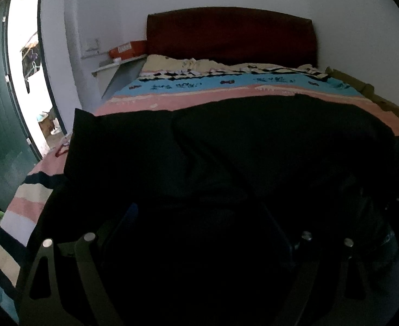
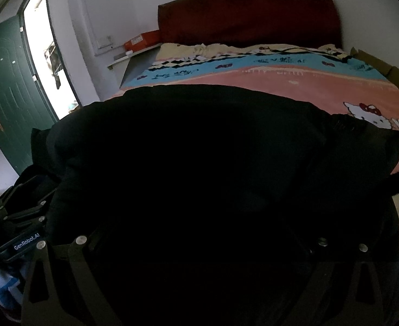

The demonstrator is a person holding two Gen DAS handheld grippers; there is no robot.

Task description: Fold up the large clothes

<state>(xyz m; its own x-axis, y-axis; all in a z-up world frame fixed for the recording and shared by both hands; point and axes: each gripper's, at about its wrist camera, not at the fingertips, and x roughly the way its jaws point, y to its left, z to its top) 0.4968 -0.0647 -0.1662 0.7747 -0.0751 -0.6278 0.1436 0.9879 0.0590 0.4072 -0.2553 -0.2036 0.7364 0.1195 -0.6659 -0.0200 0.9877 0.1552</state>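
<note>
The black garment (image 1: 253,141) lies spread across the near part of the bed (image 1: 226,92), over a pink, blue and cream patterned blanket (image 2: 321,87), with the dark red headboard (image 1: 229,35) against the far wall. In the left wrist view one flap reaches out to the left with a squared corner, and a diagonal fold line crosses the middle, so part of the cloth seems already laid over itself. Spreading it flat on the bed likely gives the broad, soft surface that large clothes need for a clean crease.

The left tool (image 1: 199,217) sits low at the near edge of the garment, its fingers lost against the black cloth; I cannot tell whether it is clenched or released. The right tool (image 2: 199,233) is likewise close over the near hem, buried in shadow, and its state cannot be told either. In the right wrist view the other tool's body shows at the lower left, just beside the cloth. Both seem placed at the near edge to lift it and carry it toward the headboard, though that is only a judgement. A green door (image 2: 6,89) stands open at the left.
</note>
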